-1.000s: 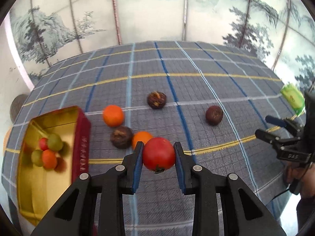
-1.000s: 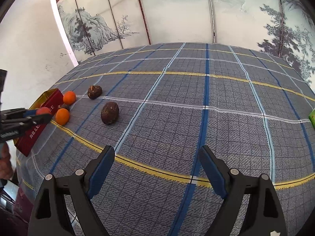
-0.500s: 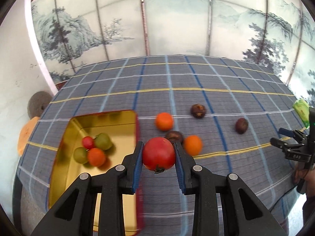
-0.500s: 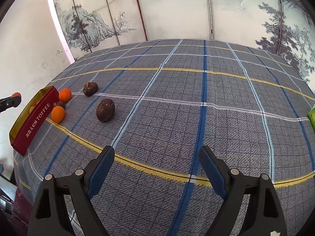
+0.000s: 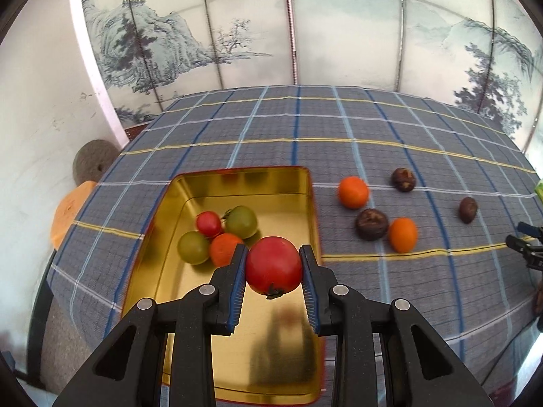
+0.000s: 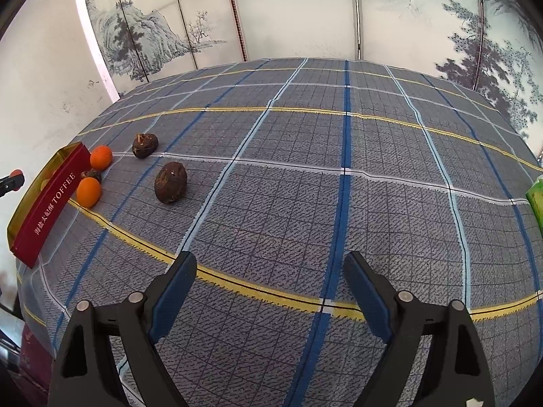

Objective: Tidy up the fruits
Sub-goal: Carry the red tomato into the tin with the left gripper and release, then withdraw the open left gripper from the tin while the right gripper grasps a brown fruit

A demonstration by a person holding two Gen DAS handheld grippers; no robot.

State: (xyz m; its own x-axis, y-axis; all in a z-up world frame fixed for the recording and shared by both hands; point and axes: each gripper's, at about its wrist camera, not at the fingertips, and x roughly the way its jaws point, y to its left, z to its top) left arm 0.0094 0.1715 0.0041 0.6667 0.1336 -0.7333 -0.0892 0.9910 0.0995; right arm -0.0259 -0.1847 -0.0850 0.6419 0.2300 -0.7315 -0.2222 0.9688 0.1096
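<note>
My left gripper (image 5: 273, 268) is shut on a red tomato (image 5: 273, 264) and holds it above the open gold tin (image 5: 237, 183). Several small tomatoes, red, green and orange (image 5: 220, 234), lie in the tin. On the cloth right of the tin lie two oranges (image 5: 353, 191) (image 5: 402, 234) and three dark brown fruits (image 5: 371, 224) (image 5: 403, 179) (image 5: 468, 209). My right gripper (image 6: 269, 288) is open and empty over the cloth; the nearest brown fruit (image 6: 170, 183) lies ahead to its left.
The tin's red side reads TOFFEE (image 6: 47, 207) at the table's left edge. A green packet (image 6: 536, 200) lies at the right edge. A painted folding screen (image 5: 305, 27) stands behind the table. A grey round object (image 5: 91, 162) and an orange one (image 5: 68, 210) sit beyond the left edge.
My left gripper has carried the red tomato leftward from over the cloth to above the tin. The right gripper has stayed nearly still and open.
</note>
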